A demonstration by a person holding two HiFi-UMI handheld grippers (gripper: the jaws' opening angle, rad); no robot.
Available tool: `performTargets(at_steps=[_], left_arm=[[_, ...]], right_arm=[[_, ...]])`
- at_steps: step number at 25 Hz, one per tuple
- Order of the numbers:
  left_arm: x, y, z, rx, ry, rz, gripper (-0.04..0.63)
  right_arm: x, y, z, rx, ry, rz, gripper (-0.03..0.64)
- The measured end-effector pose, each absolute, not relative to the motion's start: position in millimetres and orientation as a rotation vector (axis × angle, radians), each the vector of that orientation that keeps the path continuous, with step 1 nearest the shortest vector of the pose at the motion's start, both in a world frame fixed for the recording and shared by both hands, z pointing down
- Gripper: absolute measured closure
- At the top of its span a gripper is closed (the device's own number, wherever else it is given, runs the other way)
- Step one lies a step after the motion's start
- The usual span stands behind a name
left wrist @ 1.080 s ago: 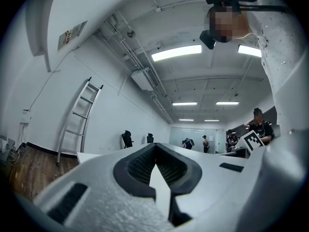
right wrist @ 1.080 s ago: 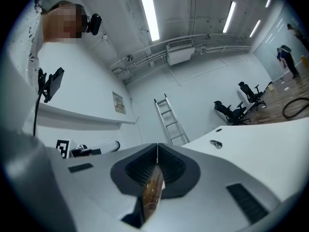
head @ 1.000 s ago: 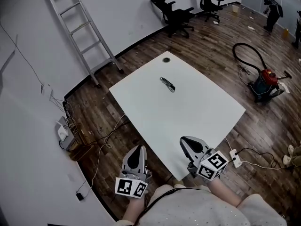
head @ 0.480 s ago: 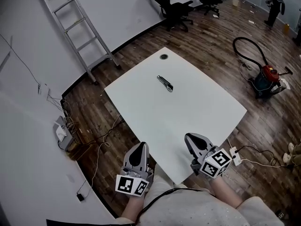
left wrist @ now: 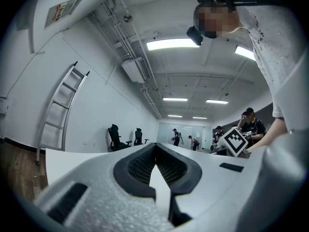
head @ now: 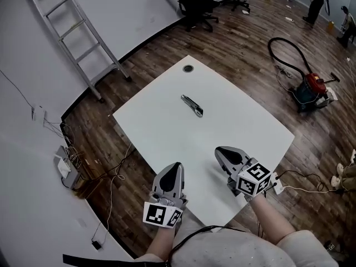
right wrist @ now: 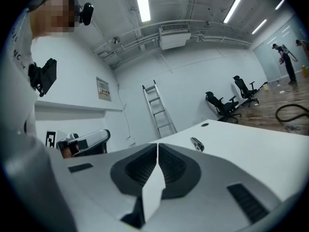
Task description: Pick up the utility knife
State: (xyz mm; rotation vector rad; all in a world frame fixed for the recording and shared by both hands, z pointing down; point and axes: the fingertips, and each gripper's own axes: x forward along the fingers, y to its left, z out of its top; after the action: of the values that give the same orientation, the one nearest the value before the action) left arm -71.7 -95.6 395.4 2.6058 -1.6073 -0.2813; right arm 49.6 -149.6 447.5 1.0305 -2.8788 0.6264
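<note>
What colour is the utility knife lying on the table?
The utility knife looks dark grey with lighter silvery patches; the head view shows it best.

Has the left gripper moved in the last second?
Yes. The left gripper was over the floor beside the table; now its tip is over the table's near edge, closer to the knife.

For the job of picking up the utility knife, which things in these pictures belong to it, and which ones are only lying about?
Belong to the job:
- utility knife, lying on the white table
- left gripper and right gripper, both shut and empty, at the table's near side

Only lying about:
- ladder against the wall
- vacuum cleaner
- office chairs
- cables on the floor
</note>
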Motion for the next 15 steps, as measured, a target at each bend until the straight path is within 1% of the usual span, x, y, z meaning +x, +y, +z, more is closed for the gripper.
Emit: performTargets(at_steps=[6,15], left_arm=[[-85,-129,418,2.574,-1.586,-0.273,0.588],[-87,-166,445,2.53,-1.534,-0.301,0.588]], right_arm=[[37,-209,462,1.018,-2.795,0.509,0.607],[15,-296,516,0.944,-2.615,0.499,0.606]])
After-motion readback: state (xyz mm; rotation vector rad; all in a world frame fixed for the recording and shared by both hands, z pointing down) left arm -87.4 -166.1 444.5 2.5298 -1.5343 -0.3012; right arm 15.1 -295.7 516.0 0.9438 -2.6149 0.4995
